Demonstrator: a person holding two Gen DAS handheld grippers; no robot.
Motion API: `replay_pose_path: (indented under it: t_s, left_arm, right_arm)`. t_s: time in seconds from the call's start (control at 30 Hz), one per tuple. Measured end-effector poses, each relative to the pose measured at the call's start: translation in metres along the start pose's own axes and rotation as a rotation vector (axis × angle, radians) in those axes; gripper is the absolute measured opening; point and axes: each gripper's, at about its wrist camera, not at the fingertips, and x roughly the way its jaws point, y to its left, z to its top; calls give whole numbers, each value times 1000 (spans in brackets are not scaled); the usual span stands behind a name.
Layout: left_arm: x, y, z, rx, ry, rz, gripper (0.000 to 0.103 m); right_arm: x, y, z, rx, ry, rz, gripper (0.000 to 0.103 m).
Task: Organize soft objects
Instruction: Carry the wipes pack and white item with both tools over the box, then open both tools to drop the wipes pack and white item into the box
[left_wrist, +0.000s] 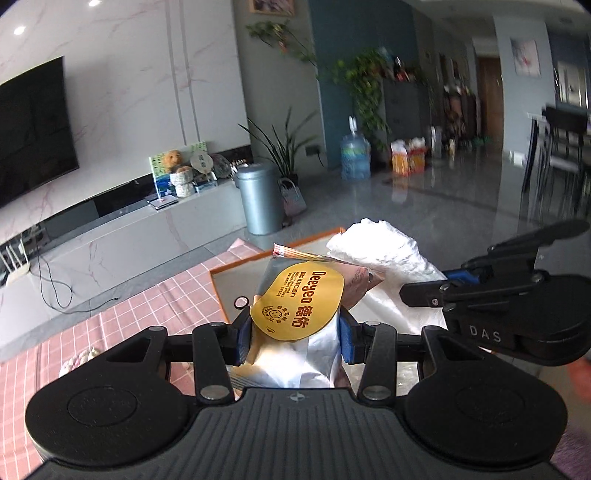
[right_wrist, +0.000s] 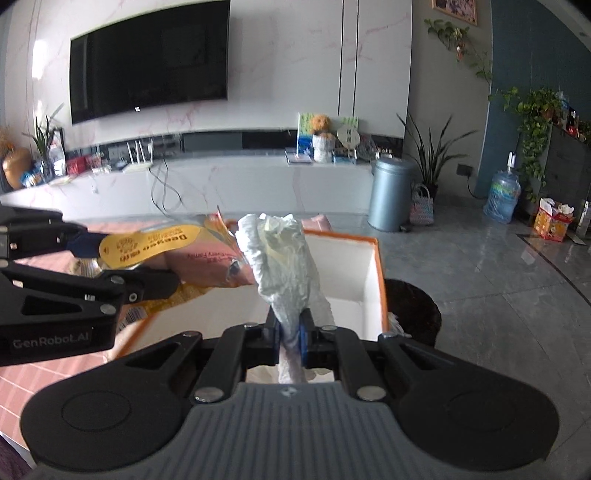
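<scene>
My left gripper (left_wrist: 295, 332) is shut on a soft pack of wet wipes (left_wrist: 299, 302) with a yellow "Deeyeo" label, held above the white box with an orange rim (left_wrist: 236, 264). The pack also shows in the right wrist view (right_wrist: 177, 251). My right gripper (right_wrist: 290, 332) is shut on a crumpled white cloth (right_wrist: 284, 258), held upright over the same box (right_wrist: 369, 280). The cloth shows in the left wrist view (left_wrist: 384, 251) just right of the pack, with the right gripper (left_wrist: 424, 291) beside it.
A pink checked tablecloth (left_wrist: 147, 306) covers the table under the box. A grey bin (right_wrist: 391, 192), a potted plant (right_wrist: 428, 155), a water jug (right_wrist: 502, 195) and a TV console (right_wrist: 221, 177) stand beyond. A dark round basket (right_wrist: 413, 310) sits right of the box.
</scene>
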Motion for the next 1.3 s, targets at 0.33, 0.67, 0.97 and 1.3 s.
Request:
replay_pose_path:
  t_s: [0.33,0.67,0.97,1.3]
  left_arm:
    - [48,-16,1,117,155,33,51]
    - [78,-29,-12,278,255,27,52]
    - [98,-45,-28,444,321,60,52]
    - [104,-51,-33,513,358,69,57]
  right_arm:
    - [58,-27,2,12,165,1,7]
    - [94,-33,-2,-43,284,24,8]
    - [111,-15,-1,-189,337,13,9]
    - [120,-6,-1,-239,368,-6,17]
